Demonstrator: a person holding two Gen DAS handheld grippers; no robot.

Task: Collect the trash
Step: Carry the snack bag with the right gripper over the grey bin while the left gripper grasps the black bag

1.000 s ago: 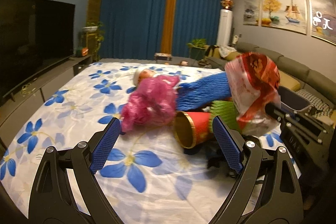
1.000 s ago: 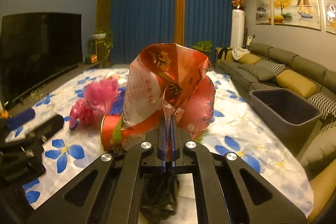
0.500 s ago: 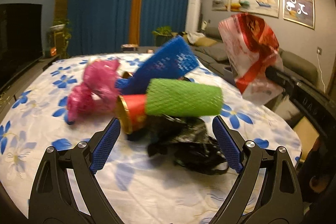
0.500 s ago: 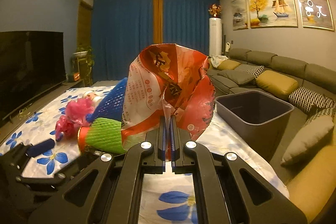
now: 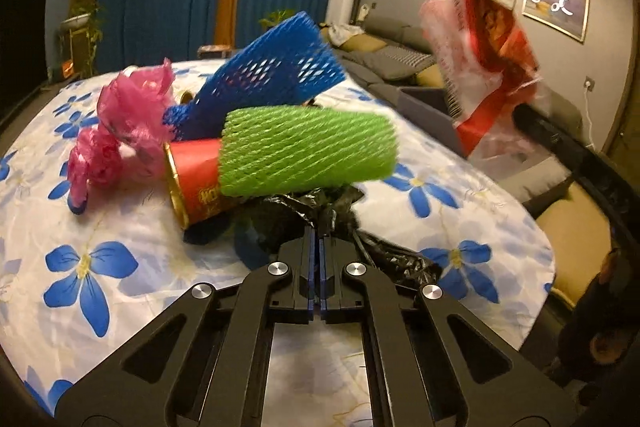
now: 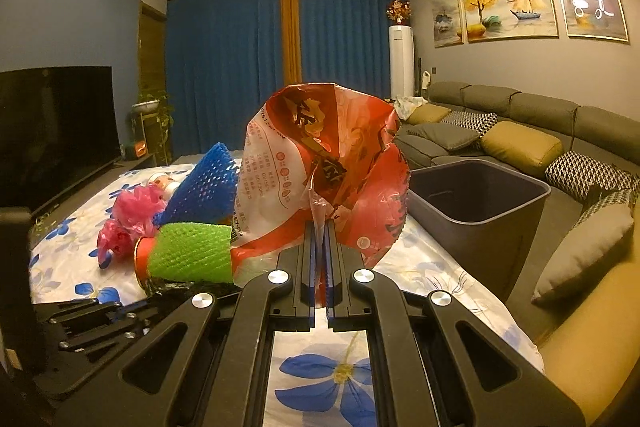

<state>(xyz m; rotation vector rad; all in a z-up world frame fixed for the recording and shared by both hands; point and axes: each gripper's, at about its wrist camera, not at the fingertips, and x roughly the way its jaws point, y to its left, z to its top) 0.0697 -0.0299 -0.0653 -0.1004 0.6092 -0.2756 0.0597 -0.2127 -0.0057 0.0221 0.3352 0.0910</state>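
Note:
My left gripper [image 5: 319,233] is shut on a crumpled black plastic bag [image 5: 304,215] lying on the flowered tablecloth. Just beyond it lie a green foam net [image 5: 308,149] over a red can [image 5: 192,175], a blue foam net [image 5: 268,75] and a pink plastic bag [image 5: 120,123]. My right gripper [image 6: 319,227] is shut on a red and white plastic wrapper [image 6: 320,163] and holds it above the table. The wrapper also shows in the left wrist view [image 5: 480,59]. A grey bin [image 6: 480,203] stands at the table's right edge.
The table with the flowered cloth [image 6: 432,267] ends just to the right of the trash pile. A grey sofa with cushions [image 6: 520,143] runs along the right wall. A television [image 6: 56,123] stands at the left. Blue curtains [image 6: 248,67] hang at the back.
My left gripper has closed from wide open onto the black bag and moved nearer the pile. My right gripper has carried the wrapper up and to the right, toward the bin.

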